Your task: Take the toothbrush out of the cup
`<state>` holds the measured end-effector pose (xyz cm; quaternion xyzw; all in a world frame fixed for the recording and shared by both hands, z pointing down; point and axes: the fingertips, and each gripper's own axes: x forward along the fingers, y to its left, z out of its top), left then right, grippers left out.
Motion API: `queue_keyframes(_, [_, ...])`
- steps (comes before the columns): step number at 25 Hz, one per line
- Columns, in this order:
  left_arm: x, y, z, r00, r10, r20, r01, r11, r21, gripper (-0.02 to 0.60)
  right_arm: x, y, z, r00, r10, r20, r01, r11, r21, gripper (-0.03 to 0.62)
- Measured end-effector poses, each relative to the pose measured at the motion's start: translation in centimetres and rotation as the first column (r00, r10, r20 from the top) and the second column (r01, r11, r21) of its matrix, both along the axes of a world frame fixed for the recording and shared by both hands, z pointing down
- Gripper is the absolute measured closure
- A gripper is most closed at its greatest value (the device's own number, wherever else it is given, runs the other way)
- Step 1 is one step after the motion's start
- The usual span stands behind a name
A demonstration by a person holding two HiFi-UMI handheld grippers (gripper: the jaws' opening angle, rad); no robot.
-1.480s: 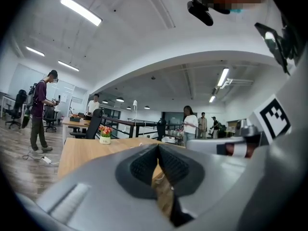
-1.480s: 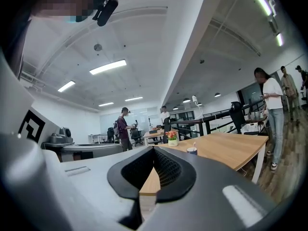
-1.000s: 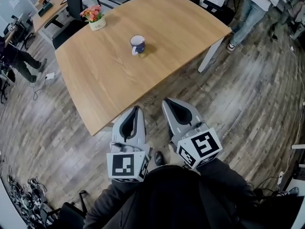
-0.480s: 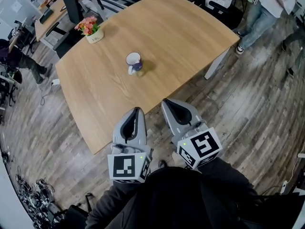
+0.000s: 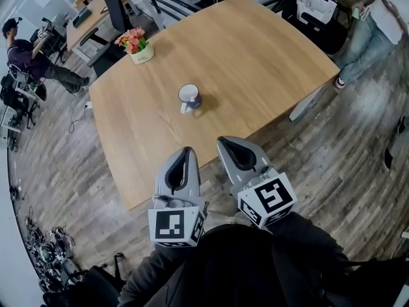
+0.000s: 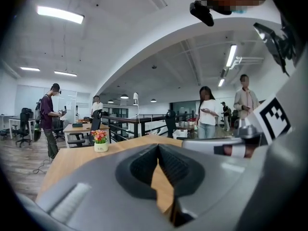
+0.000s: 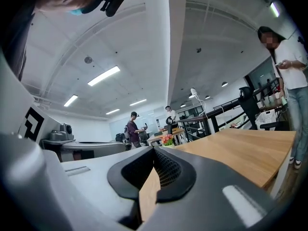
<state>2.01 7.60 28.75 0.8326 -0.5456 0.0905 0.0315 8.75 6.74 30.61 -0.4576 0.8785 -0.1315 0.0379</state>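
Two tools: we hold the left hand-held gripper [image 5: 186, 151] and the right hand-held gripper [image 5: 223, 140] side by side in front of us. Both point toward the table [image 5: 255, 56], with our dark sleeves [image 5: 243, 267] behind them.
Left jaws: together at the tips with nothing between them. In the left gripper view we see only tabletop through the slit behind the tips.
Right jaws: closed and gripping nothing. In the right gripper view we see the same sliver of wood behind the tips.
Reach: in the head view both tips sit at the table's near edge.
Cup [image 5: 189, 98]: white with a blue side. It stands upright near the middle of the table, handle turned toward us, well apart from both tools.
Toothbrush: we cannot make it out; the cup's mouth is too small in the head view to show its contents.
Flowerpot [image 5: 142, 55]: a white pot of pink and orange flowers near the table's far left corner.
Floor [image 5: 51, 171]: grey-brown planks around the table.
People: one person [image 5: 25, 50] at far left and another person [image 5: 377, 24] in jeans at upper right.
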Motion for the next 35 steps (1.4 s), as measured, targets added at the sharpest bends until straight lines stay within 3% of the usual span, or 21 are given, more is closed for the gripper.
queue_keyframes(13, [-2.2, -2.8, 0.6, 0.994, -0.106, -0.017, 0.106, 0.994, 0.000, 0.574, -1.4, -3.7, 0.2, 0.997, -0.073, -0.014, 0.073, 0.997, 0.011, 0.592])
queue_keyframes(27, [-4.1, -10.7, 2.7, 0.995, -0.081, -0.062, 0.078, 0.996, -0.044, 0.574, -3.0, -11.1, 1.7, 0.999, -0.028, -0.042, 0.028, 0.999, -0.016, 0.591])
queue_keyframes(35, [-6.6, -16.9, 1.7, 0.991, -0.082, -0.103, 0.080, 0.997, -0.019, 0.574, -5.5, -17.2, 0.4, 0.996, -0.030, -0.081, 0.031, 1.000, 0.007, 0.591])
